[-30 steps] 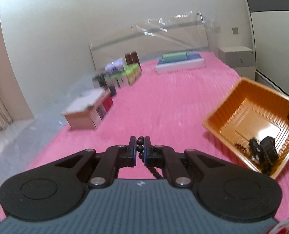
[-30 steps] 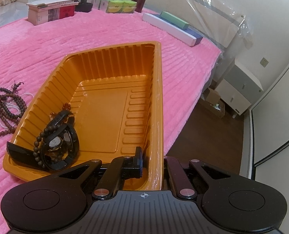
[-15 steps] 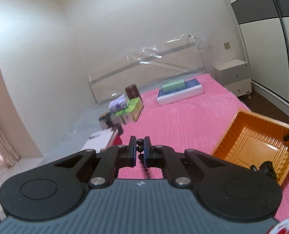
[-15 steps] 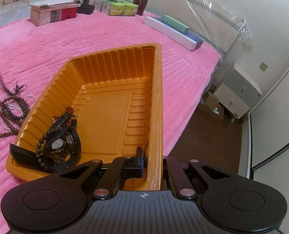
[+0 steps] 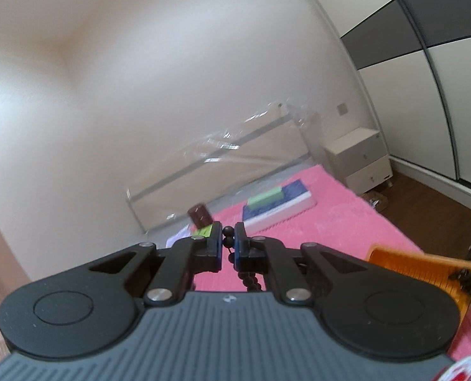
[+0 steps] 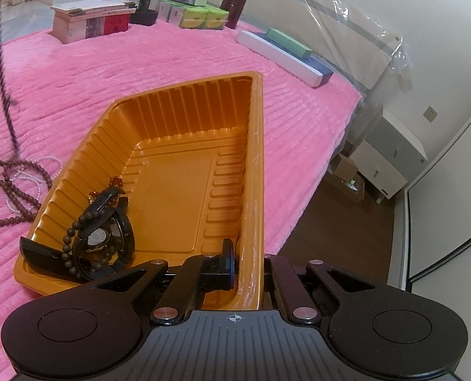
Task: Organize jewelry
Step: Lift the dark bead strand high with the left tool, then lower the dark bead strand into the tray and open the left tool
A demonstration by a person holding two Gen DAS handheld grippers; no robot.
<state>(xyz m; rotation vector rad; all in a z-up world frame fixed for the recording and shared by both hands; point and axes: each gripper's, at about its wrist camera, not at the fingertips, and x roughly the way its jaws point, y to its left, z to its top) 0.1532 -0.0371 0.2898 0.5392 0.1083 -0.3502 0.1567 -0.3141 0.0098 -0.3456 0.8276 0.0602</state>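
Note:
My left gripper (image 5: 228, 241) is shut on a dark bead necklace (image 5: 227, 231), held high above the pink bed; more of its beads hang below the fingers. In the right wrist view that necklace (image 6: 0, 50) hangs as a long strand at the far left, its lower end still among the jewelry on the bed. My right gripper (image 6: 249, 263) is shut on the near right rim of the orange tray (image 6: 172, 108). A black watch (image 6: 98, 238) and a bead bracelet (image 6: 73, 231) lie in the tray's near left corner. A brown bead strand (image 6: 16, 197) and a pearl strand (image 6: 41, 162) lie left of the tray.
Boxes line the bed's far side: a wooden box (image 6: 89, 23), a dark jar (image 6: 145, 4), green boxes (image 6: 203, 19) and a long white and blue box (image 6: 286, 60). The bed's edge drops to a brown floor (image 6: 331, 216) on the right, by a white nightstand (image 6: 391, 158).
My left gripper has risen with the necklace, so its view now shows mostly wall. The strand has lifted off the bed and hangs taut. The right gripper and tray have not moved.

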